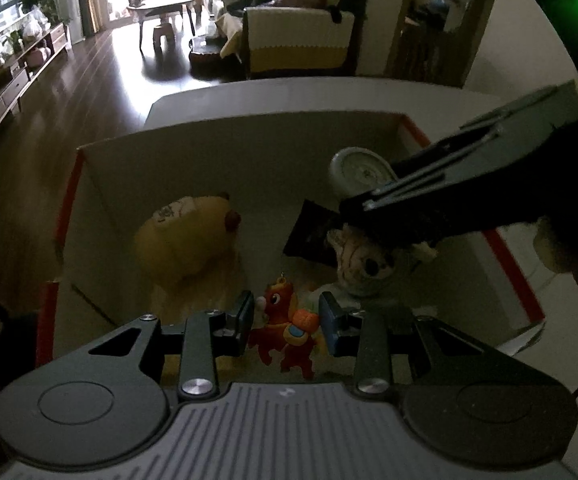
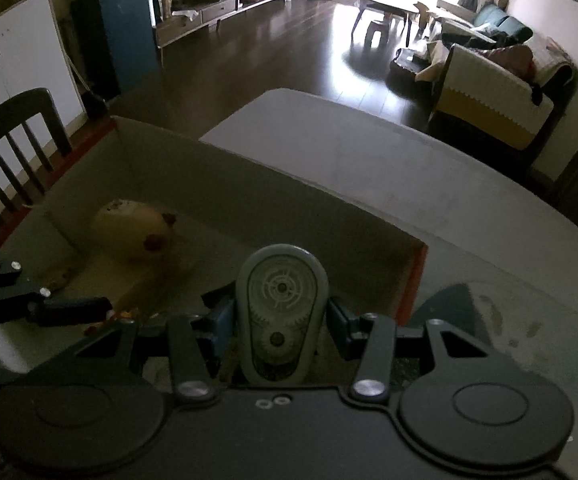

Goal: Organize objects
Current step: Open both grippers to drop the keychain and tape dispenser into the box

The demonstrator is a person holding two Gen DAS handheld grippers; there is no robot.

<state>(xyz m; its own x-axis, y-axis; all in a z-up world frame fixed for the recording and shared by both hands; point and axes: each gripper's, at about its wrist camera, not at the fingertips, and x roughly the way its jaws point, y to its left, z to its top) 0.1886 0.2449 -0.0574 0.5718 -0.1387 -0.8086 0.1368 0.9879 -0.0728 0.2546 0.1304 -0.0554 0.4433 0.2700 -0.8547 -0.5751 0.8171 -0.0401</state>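
Both your grippers work over the cardboard box (image 1: 101,184).

Left wrist: your left gripper (image 1: 287,320) pinches the red horse toy (image 1: 283,330) above the box floor. Right wrist: your right gripper (image 2: 281,326) brackets the grey gear gadget (image 2: 281,312), pads (image 2: 339,320) apparently touching; white table (image 2: 409,168) beyond.

— What holds it all up?
— I see a white table (image 2: 429,184). One big open box (image 1: 225,148) with red edges sits right on it.
— And the floor?
— Dark wood.
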